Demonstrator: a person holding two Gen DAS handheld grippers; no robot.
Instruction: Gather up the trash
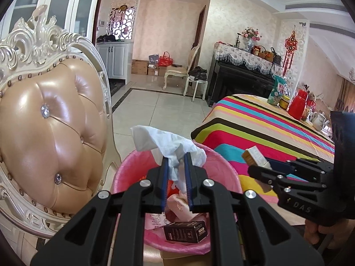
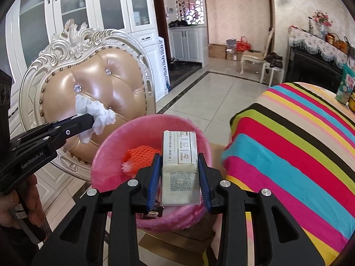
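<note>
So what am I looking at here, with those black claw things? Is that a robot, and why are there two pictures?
No robot: a person holds a two-finger tool in each hand, and each tool carries a wide-angle camera looking along its fingers. That gives one picture per hand.

In the left hand's view, the left gripper is shut on a crumpled white tissue. In the right hand's view, the right gripper is shut on a small pale carton. Both hang over a bin with a pink liner, which already holds an orange net and a dark box. Beside it stand an ornate chair and a table with a striped cloth.
</note>
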